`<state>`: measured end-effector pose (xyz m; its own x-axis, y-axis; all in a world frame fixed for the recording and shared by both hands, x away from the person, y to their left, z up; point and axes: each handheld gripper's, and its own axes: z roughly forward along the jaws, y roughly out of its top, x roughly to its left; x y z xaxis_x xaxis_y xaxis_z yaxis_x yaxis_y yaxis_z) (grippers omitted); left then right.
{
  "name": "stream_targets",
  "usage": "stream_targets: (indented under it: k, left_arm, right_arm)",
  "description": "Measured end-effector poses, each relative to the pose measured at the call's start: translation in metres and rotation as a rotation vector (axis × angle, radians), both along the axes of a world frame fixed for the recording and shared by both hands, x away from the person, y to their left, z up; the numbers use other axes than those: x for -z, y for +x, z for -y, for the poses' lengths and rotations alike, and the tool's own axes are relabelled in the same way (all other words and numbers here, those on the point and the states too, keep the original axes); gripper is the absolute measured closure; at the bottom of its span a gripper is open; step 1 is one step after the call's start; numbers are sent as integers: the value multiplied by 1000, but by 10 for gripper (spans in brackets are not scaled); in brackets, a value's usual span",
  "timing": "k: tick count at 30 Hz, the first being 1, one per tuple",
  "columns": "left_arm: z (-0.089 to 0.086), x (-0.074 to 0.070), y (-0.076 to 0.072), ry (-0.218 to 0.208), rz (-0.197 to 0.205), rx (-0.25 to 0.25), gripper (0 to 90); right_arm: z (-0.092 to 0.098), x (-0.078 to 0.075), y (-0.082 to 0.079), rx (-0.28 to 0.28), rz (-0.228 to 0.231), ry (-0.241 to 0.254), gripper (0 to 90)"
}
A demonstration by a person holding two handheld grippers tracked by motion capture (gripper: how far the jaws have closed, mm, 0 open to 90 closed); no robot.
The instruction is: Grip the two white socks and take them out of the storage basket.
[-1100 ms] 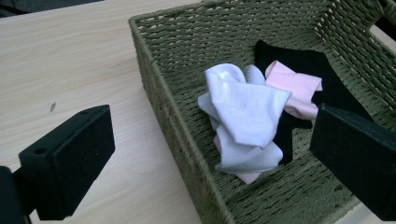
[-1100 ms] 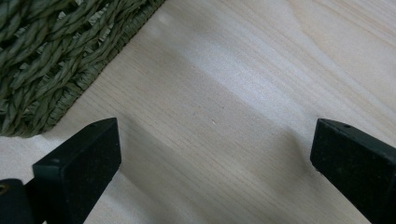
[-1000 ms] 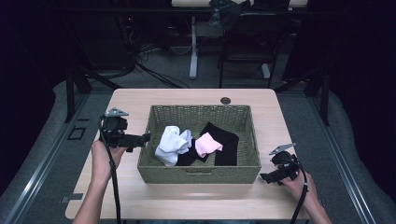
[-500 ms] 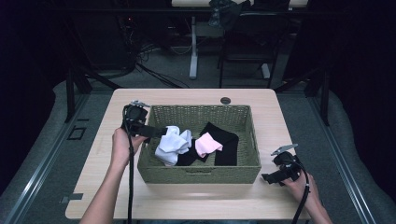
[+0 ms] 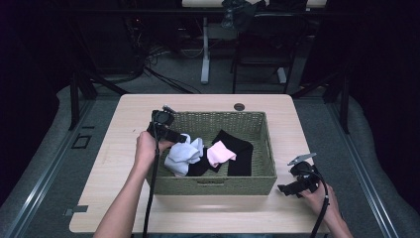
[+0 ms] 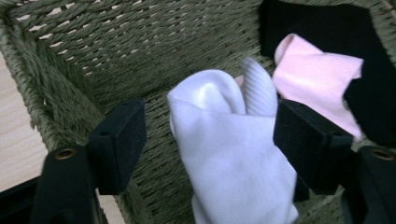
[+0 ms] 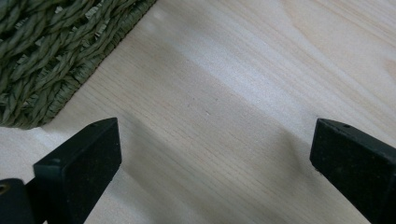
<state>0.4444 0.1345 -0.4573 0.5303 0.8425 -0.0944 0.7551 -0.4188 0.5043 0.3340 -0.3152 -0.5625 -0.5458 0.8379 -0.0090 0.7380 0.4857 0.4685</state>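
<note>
White sock (image 6: 233,154) lies in woven basket (image 5: 257,179), left half, beside pink cloth (image 6: 317,74) and black cloth (image 5: 240,151). Likely light, soft, limp; will drape and sag, no breakage risk. Best hold: bunched top fold, pinching both layers.

Left gripper (image 6: 210,140) inside basket, tilted down, jaws wide astride sock, not closed. Left hand (image 5: 143,146) over basket rim.

Right gripper (image 7: 212,154) wide, empty, low over bench (image 7: 243,93) right of basket.

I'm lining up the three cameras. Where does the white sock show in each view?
High view: white sock lies in the basket's left part, by the left gripper.
Left gripper view: centre, between the open jaws.
Right gripper view: not in it.
Shared landmark: the green woven basket.
</note>
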Motion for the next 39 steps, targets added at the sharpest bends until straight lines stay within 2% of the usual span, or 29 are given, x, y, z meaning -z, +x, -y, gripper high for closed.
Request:
stream_targets:
  k: [7, 10, 13, 14, 15, 16, 17, 18, 19, 20, 21, 23, 25, 26, 27, 31, 34, 39]
  left_arm:
    - [6, 10, 14, 40, -41, -18, 330]
    - [8, 14, 19, 55, -60, -23, 356]
    - [10, 17, 22, 77, -74, -28, 393]
    - [11, 18, 22, 93, -81, -35, 485]
    - [12, 20, 23, 110, -88, -40, 485]
    - [13, 21, 23, 116, -96, -40, 525]
    - [14, 22, 23, 118, -103, -37, 607]
    - [15, 23, 23, 122, -108, -33, 723]
    - [16, 23, 23, 121, -112, -30, 771]
    - [17, 23, 23, 122, -117, -17, 771]
    - [18, 23, 22, 126, -112, -12, 816]
    - [19, 21, 20, 108, -103, 4, 897]
    - [20, 18, 18, 107, -95, 15, 898]
    - [21, 16, 17, 99, -87, 22, 897]
    - [21, 14, 16, 85, -84, 30, 854]
    - [22, 9, 9, 63, -86, 49, 492]
    - [22, 7, 6, 60, -93, 71, 339]
    - [28, 10, 1, 80, -110, 105, 247]
  right_arm:
    - [1, 0, 0, -4, -1, 1, 18]
    - [1, -2, -1, 0, 28, 1, 28]
    - [0, -3, -1, 0, 28, 4, 31]
    - [1, -3, -1, -5, 20, 4, 31]
    - [1, -3, -1, -5, 20, 4, 31]
    - [1, -2, -1, -1, 23, 5, 31]
    - [2, -3, -1, -2, 21, -9, 31]
    - [2, -3, -1, -3, 17, -2, 31]
    - [1, -3, -1, 0, 22, 0, 31]
    - [1, -3, -1, 0, 22, 0, 31]
    - [1, -3, -1, 0, 21, 0, 31]
    - [1, -3, -1, 0, 20, -1, 31]
    - [2, -3, -1, 0, 18, -8, 31]
    - [2, -3, -1, 0, 18, -8, 31]
    - [2, -3, -1, -3, 15, -8, 31]
    - [1, -2, 0, 0, 19, -4, 31]
    - [1, -2, -1, -2, 20, 1, 31]
    - [1, -2, -1, 1, 16, -3, 31]
